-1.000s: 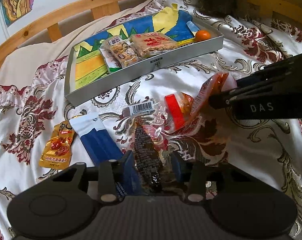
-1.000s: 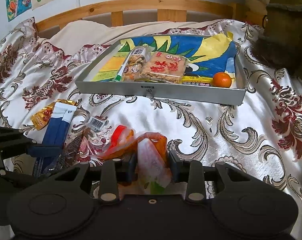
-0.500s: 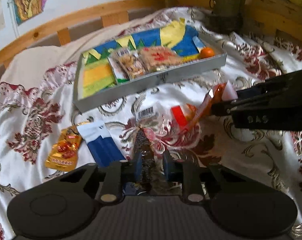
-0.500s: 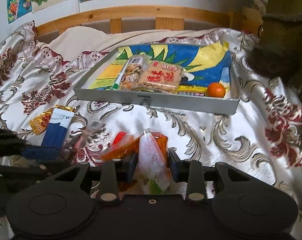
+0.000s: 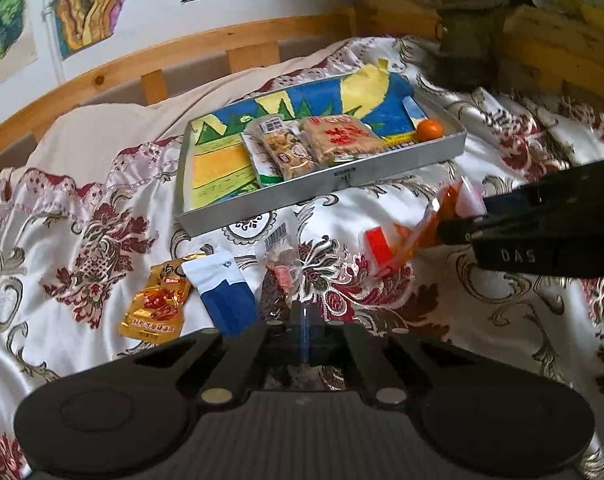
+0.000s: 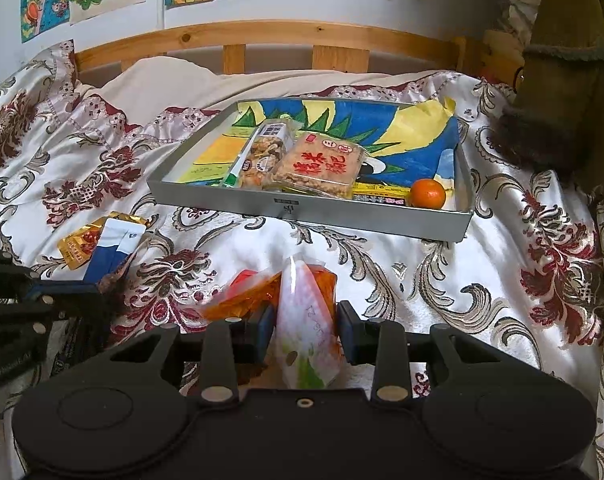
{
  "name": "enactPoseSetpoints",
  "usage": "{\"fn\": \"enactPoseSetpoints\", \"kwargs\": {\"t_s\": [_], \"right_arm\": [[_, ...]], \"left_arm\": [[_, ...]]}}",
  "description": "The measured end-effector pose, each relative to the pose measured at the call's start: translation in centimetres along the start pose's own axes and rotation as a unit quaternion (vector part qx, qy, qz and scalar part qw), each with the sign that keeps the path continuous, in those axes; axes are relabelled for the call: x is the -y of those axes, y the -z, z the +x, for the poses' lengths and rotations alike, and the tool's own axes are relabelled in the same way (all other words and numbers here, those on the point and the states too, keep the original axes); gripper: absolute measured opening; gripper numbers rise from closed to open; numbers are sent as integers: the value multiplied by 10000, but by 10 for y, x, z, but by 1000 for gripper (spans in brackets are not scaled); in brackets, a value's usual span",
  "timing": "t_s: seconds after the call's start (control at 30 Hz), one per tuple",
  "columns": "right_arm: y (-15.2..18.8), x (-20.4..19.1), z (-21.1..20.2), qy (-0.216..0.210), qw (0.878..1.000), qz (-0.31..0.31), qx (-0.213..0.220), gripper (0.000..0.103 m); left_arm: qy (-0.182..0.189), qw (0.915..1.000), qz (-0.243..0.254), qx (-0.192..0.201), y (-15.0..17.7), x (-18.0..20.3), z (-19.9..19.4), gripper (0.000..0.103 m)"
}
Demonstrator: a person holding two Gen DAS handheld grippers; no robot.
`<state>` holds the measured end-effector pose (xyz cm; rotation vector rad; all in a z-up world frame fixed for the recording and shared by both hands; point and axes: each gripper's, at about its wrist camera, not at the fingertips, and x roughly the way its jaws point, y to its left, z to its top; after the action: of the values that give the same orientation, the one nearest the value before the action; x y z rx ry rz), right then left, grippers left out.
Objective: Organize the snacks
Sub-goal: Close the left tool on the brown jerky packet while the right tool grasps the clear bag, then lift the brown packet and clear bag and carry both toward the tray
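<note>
My left gripper (image 5: 304,320) is shut on the near end of a clear packet of dark snack (image 5: 279,280), whose barcode end tilts up off the bedspread. Beside it lie a blue-and-white packet (image 5: 221,292) and a golden packet (image 5: 155,304). My right gripper (image 6: 306,324) is shut on an orange-and-white packet (image 6: 306,312); in the left wrist view that gripper (image 5: 450,228) comes in from the right. A grey tray (image 6: 310,216) stands further back on the bed, holding two snack packets (image 6: 318,168) and a mandarin (image 6: 428,193).
A patterned satin bedspread (image 6: 462,280) covers the bed. A wooden headboard (image 6: 302,36) runs along the wall behind the tray. A brown furry object (image 6: 550,136) sits at the back right beside the tray. A painted sheet lines the tray's floor.
My left jaws have closed on the dark snack packet and the left hand has lifted a little. The right gripper keeps its hold on the orange packet, nearly still.
</note>
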<state>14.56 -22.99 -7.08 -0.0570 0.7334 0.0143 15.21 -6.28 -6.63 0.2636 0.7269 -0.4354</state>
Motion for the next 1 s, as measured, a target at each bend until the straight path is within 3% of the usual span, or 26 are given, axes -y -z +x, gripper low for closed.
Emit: {"fn": "enactPoseSetpoints", "kwargs": {"t_s": [0.33,0.47,0.57,0.67,0.7,0.73,0.83,1.0], "right_arm": [[-2,-4,-6,-15,9997,-101,234,36],[-2,-4,-6,-33,9997,-122,225,36],[-2,-5,-6,-36,9997,-114,222,36],[-2,-5,-6,-47,9997,-98,212,36],[-2,-6,-6,-54,9997,-95,213,36],[-2,-5,-6,-60,9997,-92,216,36],[-4,-2,-6,-65,9997,-35,224,36],[-6,1,-5,-100,9997,93,220,36]], "left_arm": [[47,9973,-481,553,-9,-11,-19,0],[85,9975,-593,368,-8,-15,-15,0],[-110,9966,-809,106,-2,-21,-8,2],[-208,9954,-921,-146,2,-27,1,35],[-196,9948,-984,-166,3,-28,3,50],[-180,9944,-1026,-178,4,-28,5,57],[-70,9950,-961,-254,4,-25,11,61],[-154,9979,-424,-470,8,-7,28,72]]}}
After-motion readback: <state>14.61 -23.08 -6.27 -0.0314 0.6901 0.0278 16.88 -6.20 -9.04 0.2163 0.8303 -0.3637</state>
